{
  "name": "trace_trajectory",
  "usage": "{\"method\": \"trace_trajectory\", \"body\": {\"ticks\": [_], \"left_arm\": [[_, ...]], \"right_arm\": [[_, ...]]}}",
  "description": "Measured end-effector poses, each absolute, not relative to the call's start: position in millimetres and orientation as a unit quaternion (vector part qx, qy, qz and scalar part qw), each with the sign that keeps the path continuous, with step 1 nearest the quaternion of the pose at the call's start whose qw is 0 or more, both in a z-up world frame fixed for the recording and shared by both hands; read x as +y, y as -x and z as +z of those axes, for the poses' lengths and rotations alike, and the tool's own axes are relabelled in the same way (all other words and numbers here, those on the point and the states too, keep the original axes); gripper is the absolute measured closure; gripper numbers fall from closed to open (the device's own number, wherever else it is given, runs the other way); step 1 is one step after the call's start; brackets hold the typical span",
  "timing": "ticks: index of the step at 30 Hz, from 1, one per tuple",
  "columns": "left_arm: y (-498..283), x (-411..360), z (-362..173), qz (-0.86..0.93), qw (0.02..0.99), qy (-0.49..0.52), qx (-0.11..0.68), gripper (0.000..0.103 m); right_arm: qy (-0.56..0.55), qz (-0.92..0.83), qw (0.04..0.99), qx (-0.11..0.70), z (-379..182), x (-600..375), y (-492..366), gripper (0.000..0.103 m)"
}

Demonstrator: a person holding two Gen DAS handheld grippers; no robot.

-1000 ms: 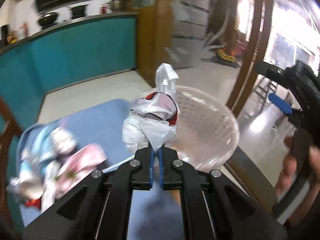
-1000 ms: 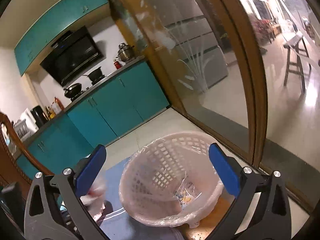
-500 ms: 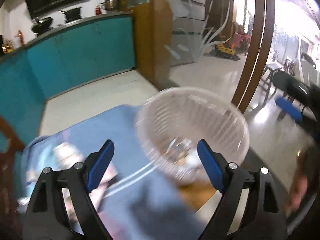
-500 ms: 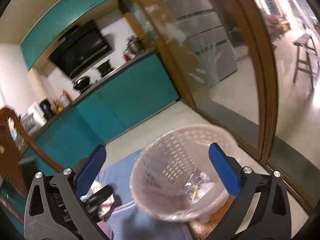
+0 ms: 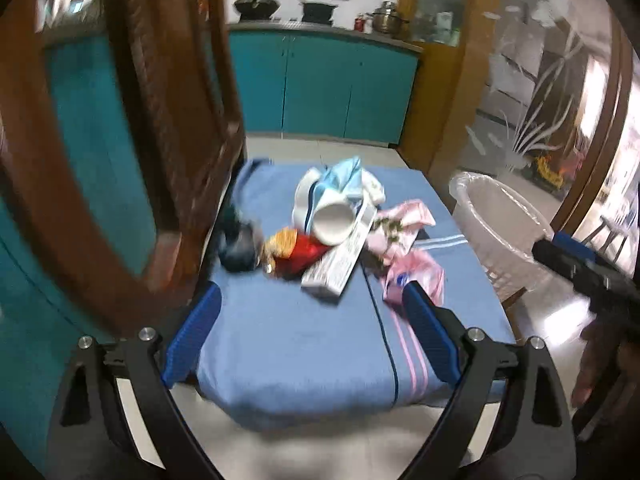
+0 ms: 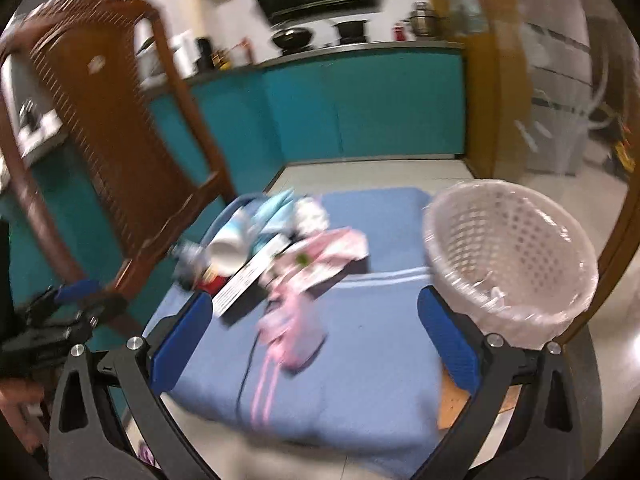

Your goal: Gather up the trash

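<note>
Blue cloth [image 5: 296,336]; trash pile [image 5: 332,232], seemingly untouched.

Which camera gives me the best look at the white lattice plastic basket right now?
The right wrist view: the white lattice plastic basket appears nearly whole, rim and perforated wall, with its clear liner and some scraps inside. The left wrist view catches only part of it at the right, blurred, cut off by the other gripper's dark body.
</note>
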State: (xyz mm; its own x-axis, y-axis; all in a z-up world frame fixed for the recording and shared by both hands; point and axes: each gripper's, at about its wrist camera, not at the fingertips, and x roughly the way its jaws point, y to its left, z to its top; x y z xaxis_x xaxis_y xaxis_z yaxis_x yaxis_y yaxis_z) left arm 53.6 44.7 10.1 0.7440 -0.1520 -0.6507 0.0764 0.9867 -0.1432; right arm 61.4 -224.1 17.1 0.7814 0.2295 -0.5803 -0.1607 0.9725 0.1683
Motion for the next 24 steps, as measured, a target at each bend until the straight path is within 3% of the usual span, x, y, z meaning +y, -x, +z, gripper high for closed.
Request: {"method": "trace_trajectory", "body": {"ticks": [24], "left_arm": [[-73,33,-14,-0.051,0.924,0.05,0.377,0.011]], "right_arm": [[-0.059,0.108,0.94,0.319,3,-219,-59,0.003]]}}
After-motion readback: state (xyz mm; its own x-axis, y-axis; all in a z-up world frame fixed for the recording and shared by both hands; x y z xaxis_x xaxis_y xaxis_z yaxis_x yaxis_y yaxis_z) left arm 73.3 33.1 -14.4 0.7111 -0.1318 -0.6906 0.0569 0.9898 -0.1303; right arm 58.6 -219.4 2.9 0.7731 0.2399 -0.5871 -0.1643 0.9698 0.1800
